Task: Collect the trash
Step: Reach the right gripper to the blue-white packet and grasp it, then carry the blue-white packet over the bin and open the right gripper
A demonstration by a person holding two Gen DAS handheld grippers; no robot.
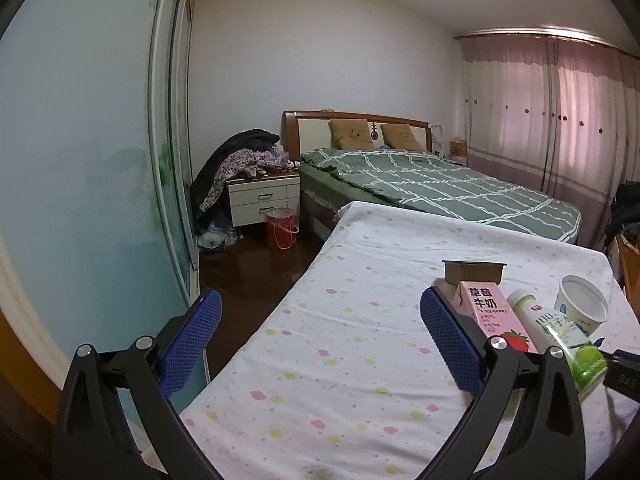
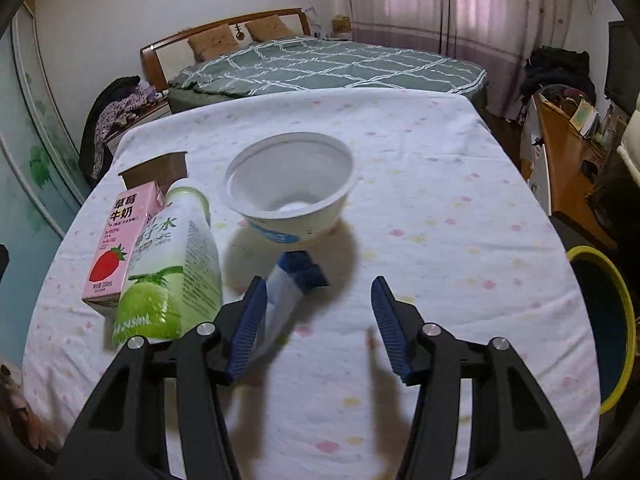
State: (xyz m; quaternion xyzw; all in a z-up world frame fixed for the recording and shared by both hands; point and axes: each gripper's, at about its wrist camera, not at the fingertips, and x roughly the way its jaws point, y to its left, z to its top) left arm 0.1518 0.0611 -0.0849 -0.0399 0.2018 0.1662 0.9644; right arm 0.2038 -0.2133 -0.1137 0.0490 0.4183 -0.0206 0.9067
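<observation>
Trash lies on a table under a white flowered cloth (image 2: 420,208). In the right wrist view I see a pink strawberry milk carton (image 2: 116,240), a green and white juice bottle (image 2: 176,264) lying down, a brown plastic cup (image 2: 160,168), a white bowl (image 2: 292,188) and a blue and clear wrapper (image 2: 292,288). My right gripper (image 2: 318,316) is open over the cloth, and the wrapper lies against its left finger. My left gripper (image 1: 320,328) is open and empty above the table's left edge. The carton (image 1: 496,316), bottle (image 1: 560,336) and bowl (image 1: 584,300) lie to its right.
A bin with a yellow rim (image 2: 608,336) stands at the table's right side. A green bed (image 1: 440,184) lies beyond the table, with a nightstand (image 1: 264,200) and a red bucket (image 1: 282,228) on the dark floor. A wooden desk (image 2: 568,168) stands on the right.
</observation>
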